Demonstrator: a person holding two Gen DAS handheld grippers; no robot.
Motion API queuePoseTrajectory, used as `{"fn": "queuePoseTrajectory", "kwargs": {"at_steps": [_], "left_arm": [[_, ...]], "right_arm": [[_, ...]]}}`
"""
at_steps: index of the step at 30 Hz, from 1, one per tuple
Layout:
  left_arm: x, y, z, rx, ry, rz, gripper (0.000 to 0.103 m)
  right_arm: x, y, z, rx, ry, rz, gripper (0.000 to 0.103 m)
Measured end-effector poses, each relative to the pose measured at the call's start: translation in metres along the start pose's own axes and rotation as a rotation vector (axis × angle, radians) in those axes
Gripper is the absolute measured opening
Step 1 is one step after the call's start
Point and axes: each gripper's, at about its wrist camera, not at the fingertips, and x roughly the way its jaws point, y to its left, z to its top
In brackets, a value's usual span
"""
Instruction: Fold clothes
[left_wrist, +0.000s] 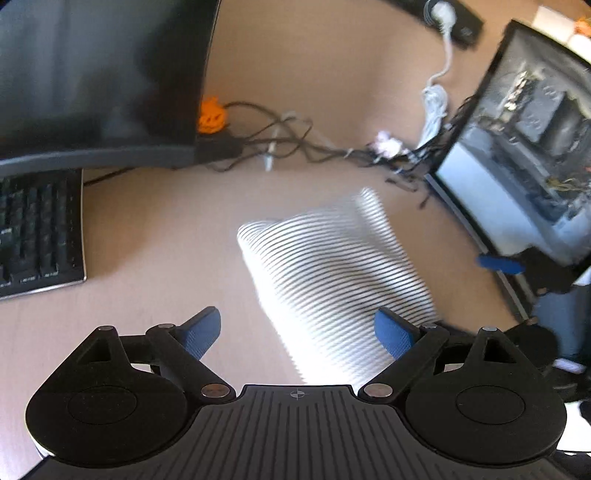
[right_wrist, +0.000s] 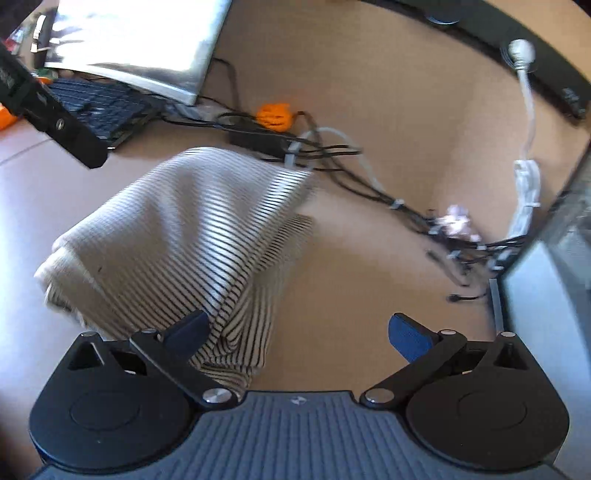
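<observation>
A white garment with thin black stripes (left_wrist: 332, 266) lies folded into a compact bundle on the tan desk (left_wrist: 155, 229). My left gripper (left_wrist: 297, 328) is open and empty, just above the bundle's near edge. In the right wrist view the same striped garment (right_wrist: 177, 229) lies to the left, one fold draped over another. My right gripper (right_wrist: 299, 332) is open and empty, its left finger (right_wrist: 186, 332) beside the garment's near corner. The right gripper's blue finger (left_wrist: 500, 264) shows at the right of the left wrist view.
A black keyboard (left_wrist: 37, 229) lies at the left under a dark monitor (left_wrist: 92, 74). An orange pumpkin figure (left_wrist: 211, 116) and tangled cables (left_wrist: 295, 147) lie at the back. A glass-sided computer case (left_wrist: 524, 155) stands at the right. A white cable (right_wrist: 526, 122) hangs near it.
</observation>
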Motion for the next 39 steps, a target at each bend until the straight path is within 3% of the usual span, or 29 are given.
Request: {"fn": "queuePoseTrajectory", "kwargs": {"at_steps": [3,6,10,16,19,23,28,33,36,39], "left_arm": [[0.015,-0.005,0.000,0.001,0.019,0.018,0.092],[0.021,-0.010,0.011,-0.003,-0.015,0.025,0.092],[0.046,-0.009,0.030,-0.017,-0.022,0.133,0.093],[0.086,-0.010,0.057,-0.038,-0.026,0.286,0.094],[0.107,-0.010,0.054,-0.039,0.002,0.287,0.096],[0.107,-0.001,0.057,-0.104,0.015,0.261,0.097],[0.062,0.005,0.044,-0.210,0.010,0.182,0.096],[0.042,-0.007,0.023,-0.238,0.049,0.085,0.096],[0.040,-0.024,0.013,-0.191,0.068,0.043,0.096],[0.046,-0.042,0.007,-0.130,0.075,0.077,0.096]], "right_arm": [[-0.001,-0.004,-0.001,-0.008,-0.003,-0.041,0.103],[-0.001,-0.009,-0.001,-0.016,-0.006,-0.081,0.103],[-0.002,-0.014,-0.002,-0.027,-0.009,-0.135,0.103],[-0.028,-0.026,0.021,0.068,-0.152,-0.095,0.103],[-0.031,-0.028,0.031,0.121,-0.192,0.008,0.103],[0.022,-0.005,0.014,0.021,-0.028,-0.020,0.103],[0.021,-0.027,0.018,0.154,-0.019,0.089,0.103],[0.020,-0.074,0.028,0.426,-0.046,0.212,0.103],[0.038,-0.081,0.046,0.441,-0.050,0.152,0.103],[0.065,-0.073,0.062,0.341,-0.019,0.117,0.103]]}}
